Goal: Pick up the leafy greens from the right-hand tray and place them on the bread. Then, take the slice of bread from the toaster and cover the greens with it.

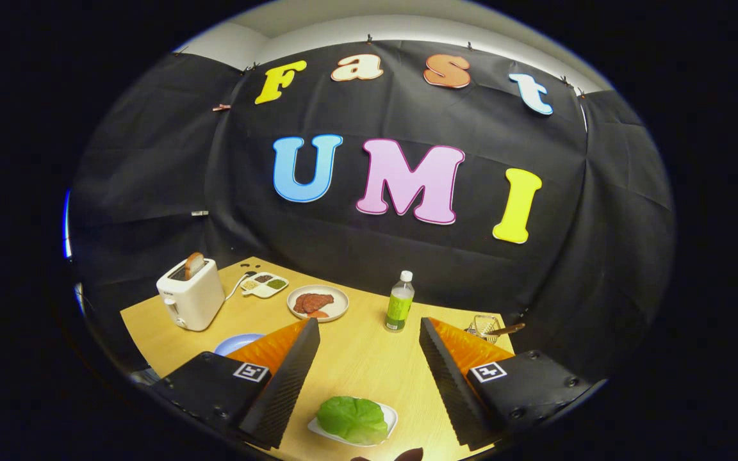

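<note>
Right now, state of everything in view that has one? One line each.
gripper: fingers open, holding nothing, wide apart above the table
leafy greens: lying on a small white tray, between the fingers, untouched
toaster: upright, one bread slice sticking up from its slot
bottle: upright, cap on
white plate: holds reddish meat slices
divided dish: compartments filled
blue plate: partly hidden behind one finger

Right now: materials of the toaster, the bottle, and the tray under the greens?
Toaster: likely white plastic, smooth with soft sheen. Bottle: clear plastic by the look, white cap, green label. Tray under the leafy greens: glossy white, ceramic or plastic. Gripper open above the greens.
</note>
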`<state>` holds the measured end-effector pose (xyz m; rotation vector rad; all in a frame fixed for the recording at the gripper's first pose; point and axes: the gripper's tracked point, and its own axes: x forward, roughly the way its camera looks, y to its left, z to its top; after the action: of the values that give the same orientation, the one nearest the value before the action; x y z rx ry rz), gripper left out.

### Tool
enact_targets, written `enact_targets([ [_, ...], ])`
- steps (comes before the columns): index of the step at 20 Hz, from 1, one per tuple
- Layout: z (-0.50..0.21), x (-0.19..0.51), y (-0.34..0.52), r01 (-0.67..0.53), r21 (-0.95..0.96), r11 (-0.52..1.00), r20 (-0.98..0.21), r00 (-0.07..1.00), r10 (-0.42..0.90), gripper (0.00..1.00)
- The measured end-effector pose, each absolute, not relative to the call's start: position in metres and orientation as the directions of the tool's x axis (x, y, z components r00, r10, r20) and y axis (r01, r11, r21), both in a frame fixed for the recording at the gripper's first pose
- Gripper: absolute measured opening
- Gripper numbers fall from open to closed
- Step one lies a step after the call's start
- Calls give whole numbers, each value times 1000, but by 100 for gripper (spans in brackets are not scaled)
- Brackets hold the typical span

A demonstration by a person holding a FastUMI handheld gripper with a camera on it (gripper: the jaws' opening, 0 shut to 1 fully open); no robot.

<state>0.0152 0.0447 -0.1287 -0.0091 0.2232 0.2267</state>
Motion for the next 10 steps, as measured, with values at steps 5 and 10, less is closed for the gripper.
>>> enact_targets([
  [5, -163, 13, 46, -246, 10, 969, -290, 927, 238, 98],
  [10, -222, 6, 56, -296, 19, 955, -416, 866, 276, 98],
])
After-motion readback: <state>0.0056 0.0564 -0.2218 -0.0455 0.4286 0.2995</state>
